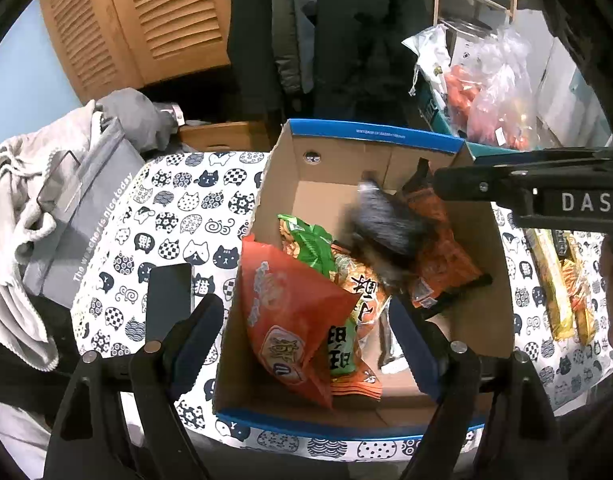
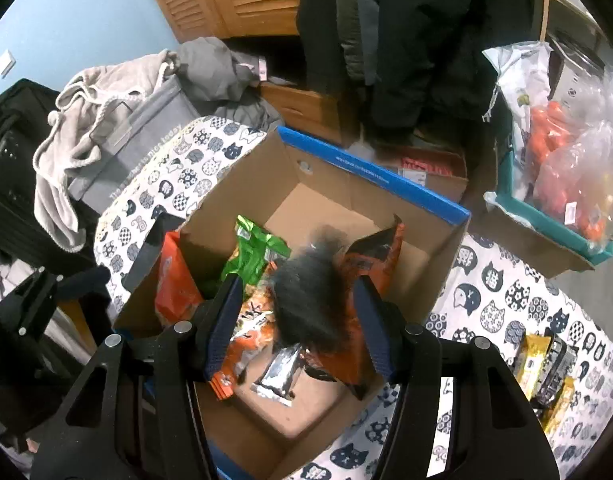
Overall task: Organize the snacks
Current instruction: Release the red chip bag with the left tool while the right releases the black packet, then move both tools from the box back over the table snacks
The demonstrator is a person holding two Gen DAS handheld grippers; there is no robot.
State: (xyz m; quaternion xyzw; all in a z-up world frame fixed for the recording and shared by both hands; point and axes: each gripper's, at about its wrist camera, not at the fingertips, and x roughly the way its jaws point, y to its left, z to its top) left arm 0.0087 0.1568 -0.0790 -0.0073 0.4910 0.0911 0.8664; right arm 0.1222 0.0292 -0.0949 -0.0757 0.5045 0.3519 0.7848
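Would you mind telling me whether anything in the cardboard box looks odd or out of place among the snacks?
Yes: a dark, fuzzy, blurred object sits in the cardboard box, over the orange snack bags. It looks nothing like a packet, and I cannot tell what it is. The snacks themselves lie jumbled, not lined up.

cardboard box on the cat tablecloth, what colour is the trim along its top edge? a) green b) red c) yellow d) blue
d, the cardboard box has a blue band running along its top rim, seen in both wrist views above the snack packets inside.
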